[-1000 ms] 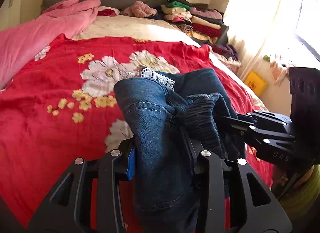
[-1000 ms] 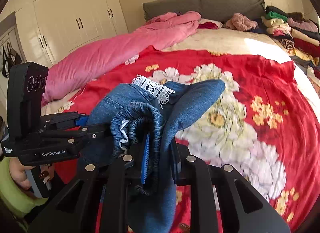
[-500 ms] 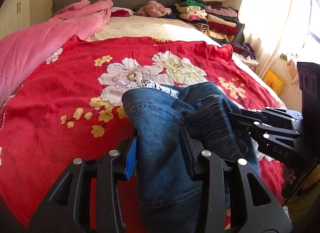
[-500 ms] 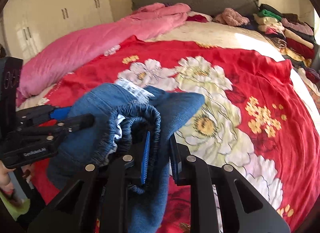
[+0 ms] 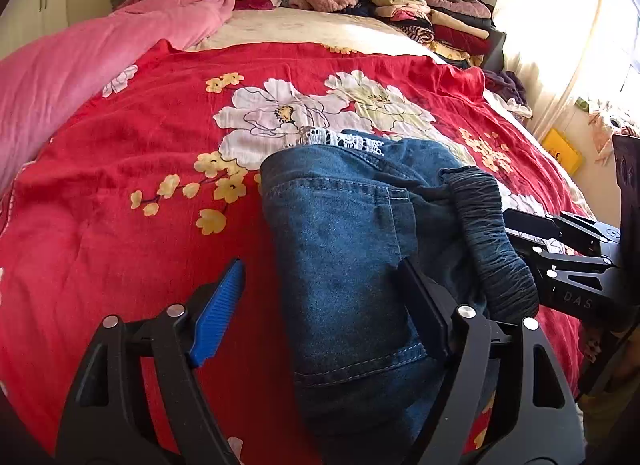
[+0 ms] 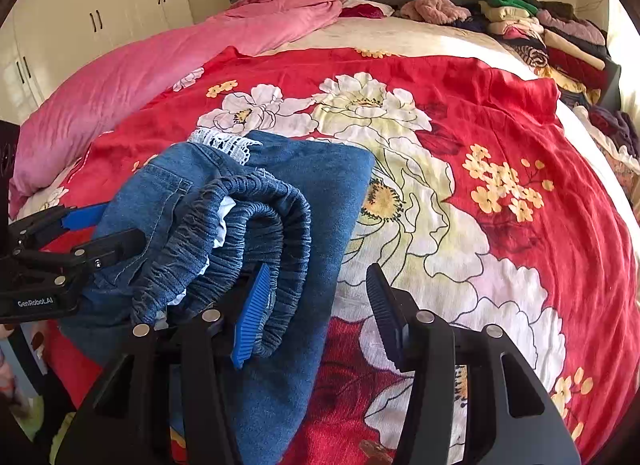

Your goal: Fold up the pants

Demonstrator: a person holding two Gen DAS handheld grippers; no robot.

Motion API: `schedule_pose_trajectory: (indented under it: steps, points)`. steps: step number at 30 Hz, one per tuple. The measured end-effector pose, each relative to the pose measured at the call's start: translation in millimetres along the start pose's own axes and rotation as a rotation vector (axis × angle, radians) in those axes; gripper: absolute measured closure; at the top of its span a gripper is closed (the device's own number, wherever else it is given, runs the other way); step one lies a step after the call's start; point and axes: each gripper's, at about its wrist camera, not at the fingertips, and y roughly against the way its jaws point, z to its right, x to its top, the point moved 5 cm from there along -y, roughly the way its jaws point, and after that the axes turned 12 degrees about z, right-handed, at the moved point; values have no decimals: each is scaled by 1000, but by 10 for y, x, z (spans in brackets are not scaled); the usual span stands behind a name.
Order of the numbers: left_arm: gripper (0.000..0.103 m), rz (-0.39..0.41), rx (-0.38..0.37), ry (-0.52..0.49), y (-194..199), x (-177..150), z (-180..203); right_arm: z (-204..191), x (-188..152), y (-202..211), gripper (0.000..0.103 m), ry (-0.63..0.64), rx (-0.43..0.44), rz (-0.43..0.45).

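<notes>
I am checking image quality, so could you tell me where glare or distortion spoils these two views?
Left wrist view: the window at the right is blown out white, and the bed bulges from fisheye curvature. Right wrist view: evenly lit and sharp on the jeans, with only slight glare at the right edge and dark corners.

The pair of blue denim pants [image 5: 352,249] with a gathered elastic waistband [image 6: 256,217] and a strip of white lace trim [image 6: 224,143] lay folded into a thick bundle on the red floral bedspread [image 5: 120,169], near its front edge. The waistband curled in a loop on top at one side. The lace peeked out at the far end, perhaps from a hem.
</notes>
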Motion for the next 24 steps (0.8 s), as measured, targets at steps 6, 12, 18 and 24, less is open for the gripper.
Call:
schedule_pose_trajectory:
  steps: [6, 12, 18, 24]
  points:
    - [28, -4, 0, 2, 24, -19, -10, 2, 9, 30, 54, -13, -1, -5]
    - [25, -3, 0, 2, 24, -13, -6, 5, -4, 98, 51, -26, 0, -5]
    - [23, 6, 2, 6, 96, -6, -38, 33, 22, 237, 19, -47, -11, 25]
    - [16, 31, 6, 19, 247, 32, -73, 33, 89, 402, 11, -42, -33, 68]
